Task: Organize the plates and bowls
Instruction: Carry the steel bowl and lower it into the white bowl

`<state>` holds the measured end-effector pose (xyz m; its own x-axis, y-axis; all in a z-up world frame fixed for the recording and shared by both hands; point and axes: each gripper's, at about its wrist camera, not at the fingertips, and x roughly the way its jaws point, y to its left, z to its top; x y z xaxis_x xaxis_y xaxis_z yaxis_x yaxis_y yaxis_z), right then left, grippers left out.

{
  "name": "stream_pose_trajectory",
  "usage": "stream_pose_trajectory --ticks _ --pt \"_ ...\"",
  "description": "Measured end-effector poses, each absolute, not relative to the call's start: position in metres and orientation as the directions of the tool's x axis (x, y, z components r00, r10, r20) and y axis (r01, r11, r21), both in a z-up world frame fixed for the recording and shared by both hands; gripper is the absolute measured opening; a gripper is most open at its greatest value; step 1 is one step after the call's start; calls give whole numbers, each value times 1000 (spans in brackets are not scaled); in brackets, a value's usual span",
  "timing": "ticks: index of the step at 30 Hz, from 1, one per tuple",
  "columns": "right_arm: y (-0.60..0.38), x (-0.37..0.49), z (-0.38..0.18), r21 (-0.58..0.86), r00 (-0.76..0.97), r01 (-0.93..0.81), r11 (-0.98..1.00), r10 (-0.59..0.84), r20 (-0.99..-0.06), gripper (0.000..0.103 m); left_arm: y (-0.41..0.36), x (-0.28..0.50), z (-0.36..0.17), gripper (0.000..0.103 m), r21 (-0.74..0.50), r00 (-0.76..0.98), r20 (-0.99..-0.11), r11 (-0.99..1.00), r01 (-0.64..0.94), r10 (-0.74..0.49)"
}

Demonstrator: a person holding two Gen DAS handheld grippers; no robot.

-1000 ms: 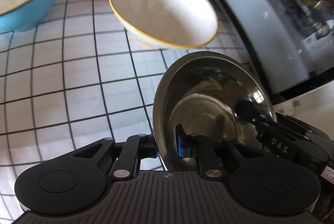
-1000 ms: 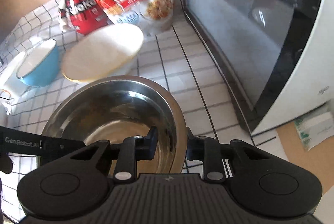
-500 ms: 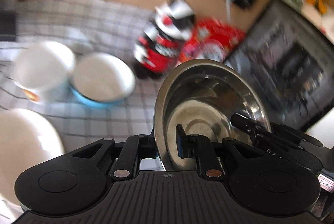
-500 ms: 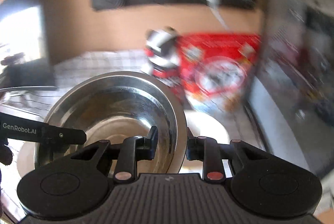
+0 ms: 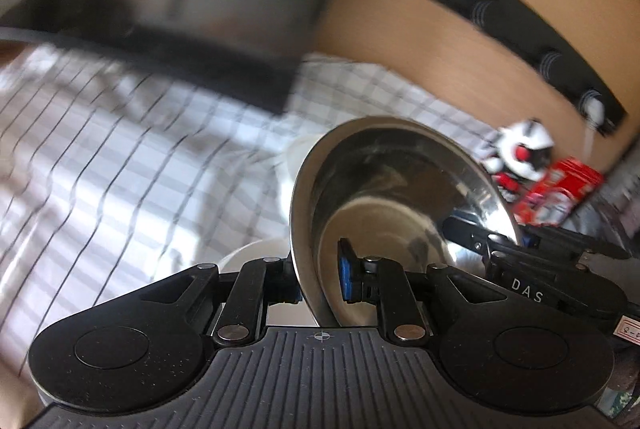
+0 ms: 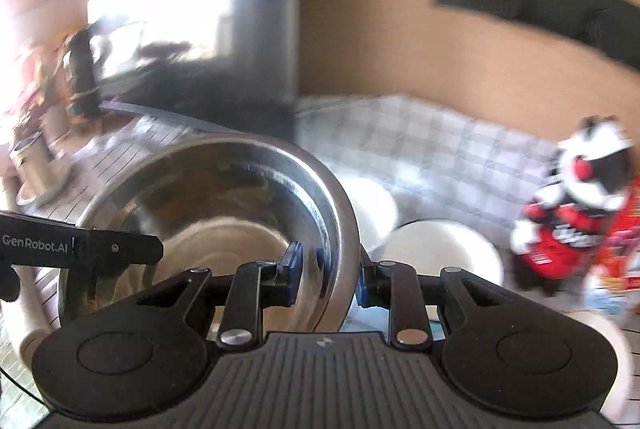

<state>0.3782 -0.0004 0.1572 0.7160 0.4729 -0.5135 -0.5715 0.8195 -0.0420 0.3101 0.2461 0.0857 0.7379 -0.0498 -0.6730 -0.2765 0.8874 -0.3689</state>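
A shiny steel bowl [image 5: 400, 197] hangs in the air between both grippers, above the tiled counter. My left gripper [image 5: 316, 279] is shut on its near left rim, blue pads on either side of the wall. In the right wrist view the same steel bowl [image 6: 216, 205] fills the lower left, and my right gripper [image 6: 328, 277] is shut on its right rim. The other gripper's black fingers [image 6: 80, 249] reach in from the left edge. White bowls [image 6: 440, 249] sit blurred on the counter beyond.
A white tiled counter [image 5: 100, 169] with dark grout runs left. A dark box-like appliance [image 5: 192, 9] stands at the back left against a tan wall. A black-and-white figure bottle [image 6: 580, 197] and a red cereal bag [image 5: 560, 189] are on the right.
Both grippers carried the steel bowl up and leftward, away from the microwave and yellow-rimmed bowl. The view now swings toward the dark appliance. Both grips stay the same.
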Motion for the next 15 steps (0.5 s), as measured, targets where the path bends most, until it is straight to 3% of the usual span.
stream_pose_trajectory --ticks 5,15 --pt "35 380 126 -75 655 -637 767 487 -578 25 264 304 37 18 -386 668 -744 829 -406 -19" --pt "48 400 88 -102 614 -661 743 459 -642 26 262 303 9 18 -343 648 -761 823 -452 38"
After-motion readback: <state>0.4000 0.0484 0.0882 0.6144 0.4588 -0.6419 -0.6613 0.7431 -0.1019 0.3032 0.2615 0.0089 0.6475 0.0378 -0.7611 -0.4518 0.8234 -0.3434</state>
